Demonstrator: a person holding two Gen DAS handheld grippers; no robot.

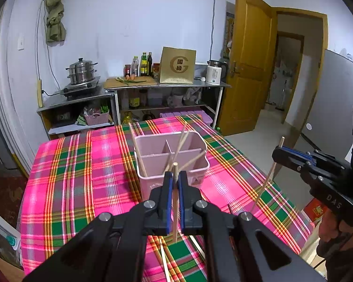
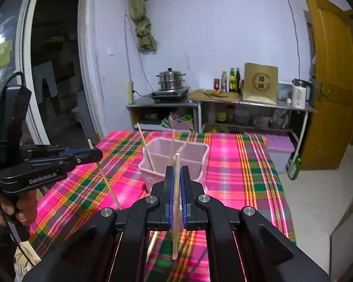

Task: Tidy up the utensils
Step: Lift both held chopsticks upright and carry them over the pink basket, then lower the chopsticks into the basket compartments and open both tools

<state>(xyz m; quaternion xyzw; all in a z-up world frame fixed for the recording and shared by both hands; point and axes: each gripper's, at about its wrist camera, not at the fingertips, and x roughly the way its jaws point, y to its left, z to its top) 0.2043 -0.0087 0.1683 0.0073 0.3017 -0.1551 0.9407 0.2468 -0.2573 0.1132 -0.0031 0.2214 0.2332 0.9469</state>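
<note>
Left gripper (image 1: 175,178) clamped on one chopstick (image 1: 175,202); right gripper (image 2: 176,176) clamped on another chopstick (image 2: 176,202). Pink divided holder (image 1: 153,178) partly hidden behind jaws; its chopsticks blur.

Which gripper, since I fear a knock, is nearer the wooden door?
Right. The right gripper is by the table's door-side edge; the left gripper is mid-table, facing the pink bin, farther from the door.

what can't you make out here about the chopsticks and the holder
- Left wrist view: loose chopsticks on the tablecloth, mostly hidden behind the left gripper; count unclear.
- Both views: pink holder base and front, covered by gripper bodies.
- Right wrist view: chopsticks in the holder's rear compartments, blurred.
</note>
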